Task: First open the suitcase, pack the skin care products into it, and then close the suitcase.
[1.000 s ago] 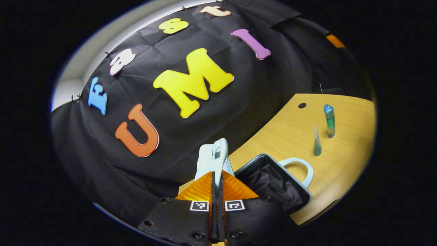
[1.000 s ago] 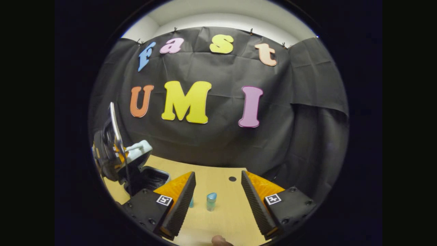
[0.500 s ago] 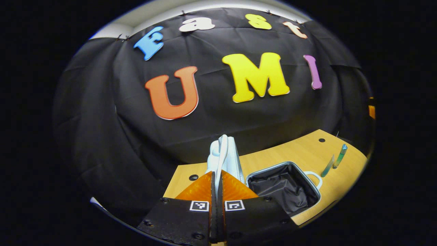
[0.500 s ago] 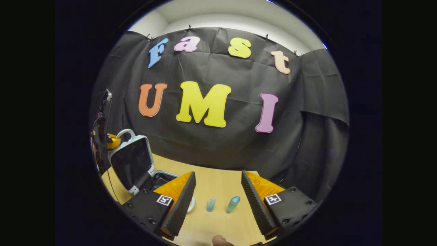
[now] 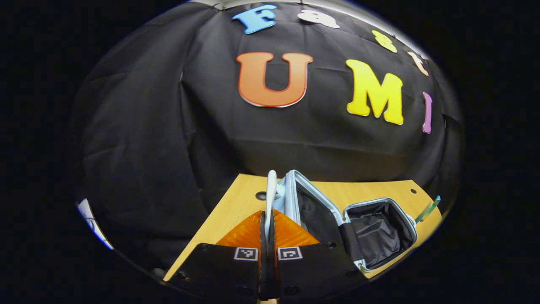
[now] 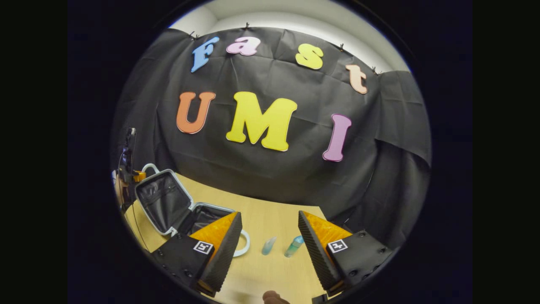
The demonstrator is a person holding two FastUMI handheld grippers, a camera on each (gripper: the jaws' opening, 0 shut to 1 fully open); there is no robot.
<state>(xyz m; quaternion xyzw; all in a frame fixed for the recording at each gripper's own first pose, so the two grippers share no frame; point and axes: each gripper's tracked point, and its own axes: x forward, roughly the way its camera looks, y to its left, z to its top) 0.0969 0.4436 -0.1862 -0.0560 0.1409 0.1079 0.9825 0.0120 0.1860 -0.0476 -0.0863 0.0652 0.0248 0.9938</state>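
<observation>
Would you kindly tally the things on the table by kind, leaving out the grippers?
Suitcase, open: 1
Skin care bottles, the clear one and the teal one: 2
Total: 3

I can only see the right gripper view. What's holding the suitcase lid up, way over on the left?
Observer: The left claw is pinched shut on the lid's white handle.
Operator: Is anything in the bottom half? My claw hides part of it.
Observer: No. The suitcase base holds nothing but its black lining.
Operator: What's on the table behind that handle?
Observer: A small round hole in the wooden table, right beside the handle.
</observation>
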